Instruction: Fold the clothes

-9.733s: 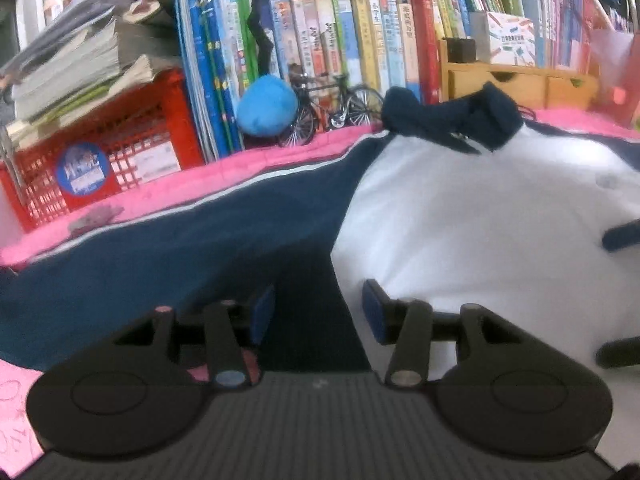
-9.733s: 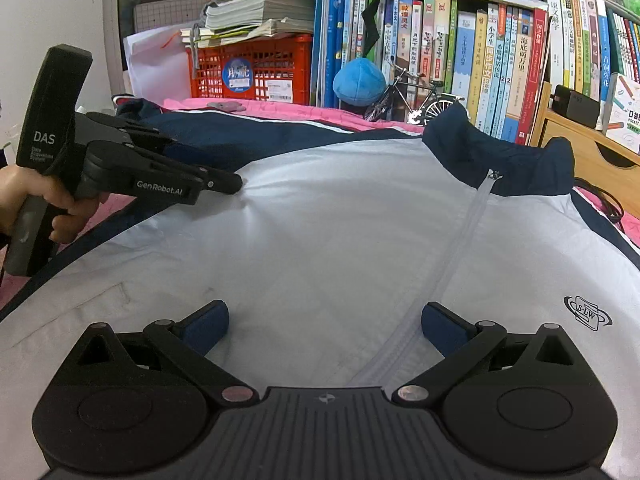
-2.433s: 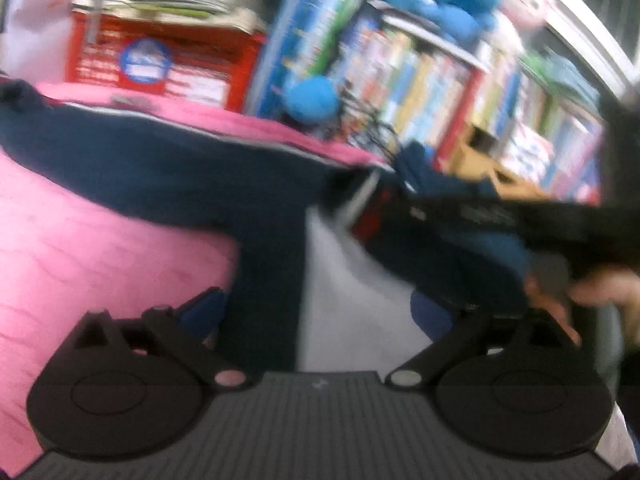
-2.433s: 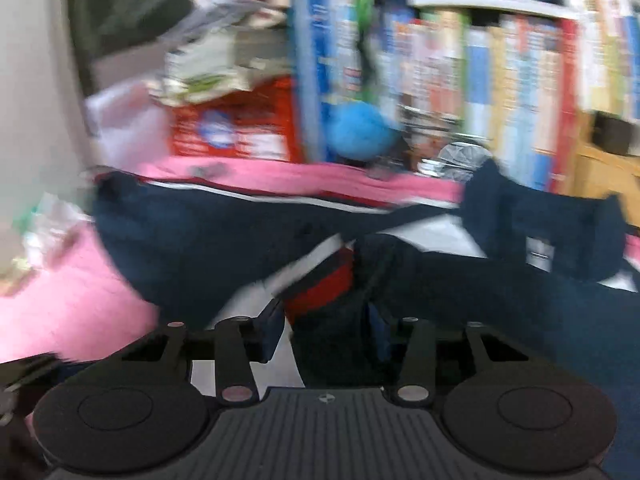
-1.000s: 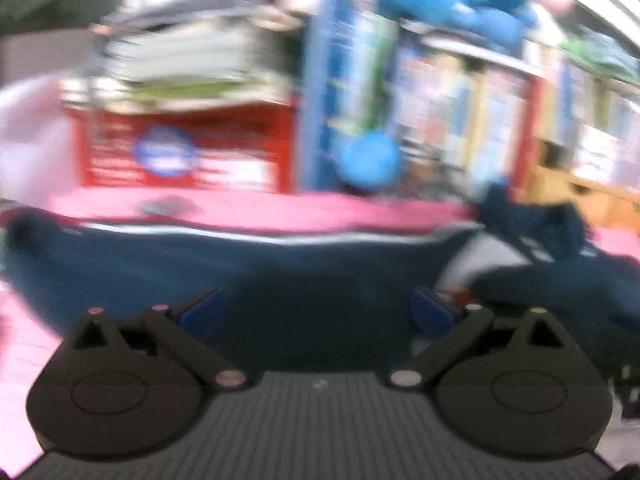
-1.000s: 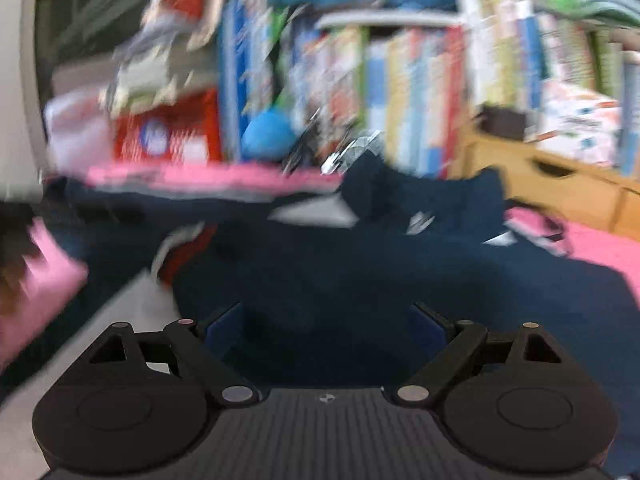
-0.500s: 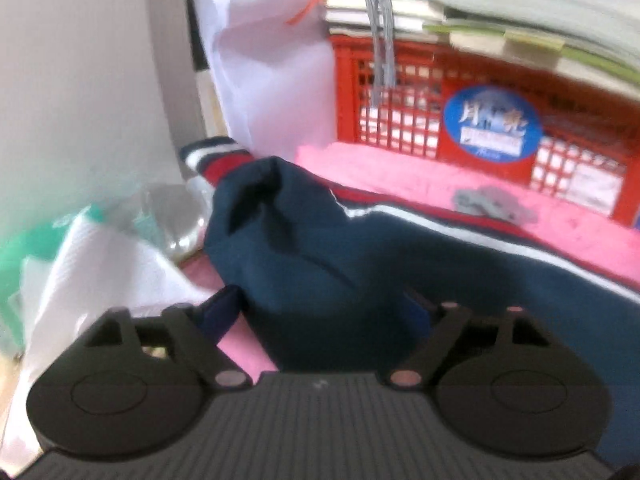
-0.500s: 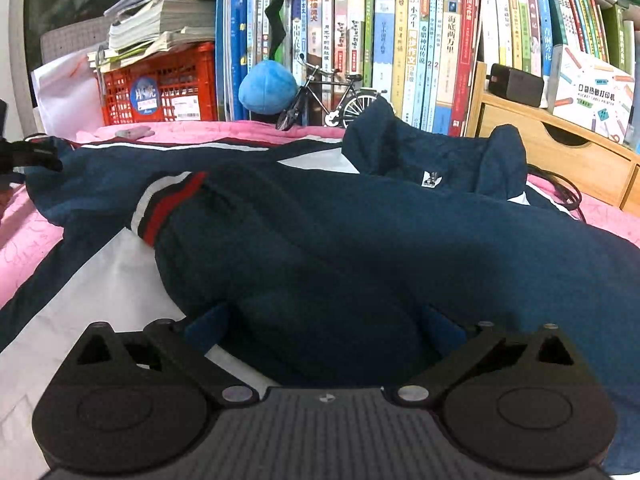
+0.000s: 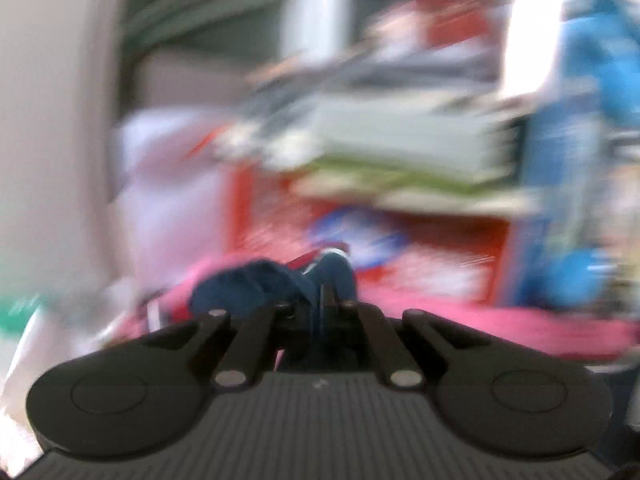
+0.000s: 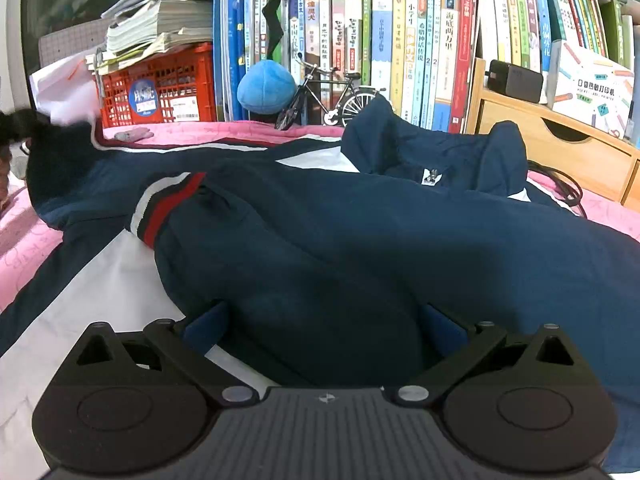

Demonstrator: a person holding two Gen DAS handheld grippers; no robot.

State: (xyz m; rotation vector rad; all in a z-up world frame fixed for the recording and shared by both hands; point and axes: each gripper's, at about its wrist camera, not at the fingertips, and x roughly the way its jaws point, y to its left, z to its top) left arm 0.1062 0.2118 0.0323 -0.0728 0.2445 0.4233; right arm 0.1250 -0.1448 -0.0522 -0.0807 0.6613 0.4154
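Left tongs (image 9: 322,300) were pinched shut on the navy sleeve (image 9: 256,284) of the jacket (image 10: 360,240), near its striped cuff; that view was badly blurred. Right tongs (image 10: 324,320) stood wide open, empty, low over the jacket's navy fabric. Jacket lay spread on pink bedding (image 10: 20,240), one sleeve folded across the white front panel (image 10: 100,292). Behind it: red crate (image 10: 160,88), bookshelf (image 10: 400,40).
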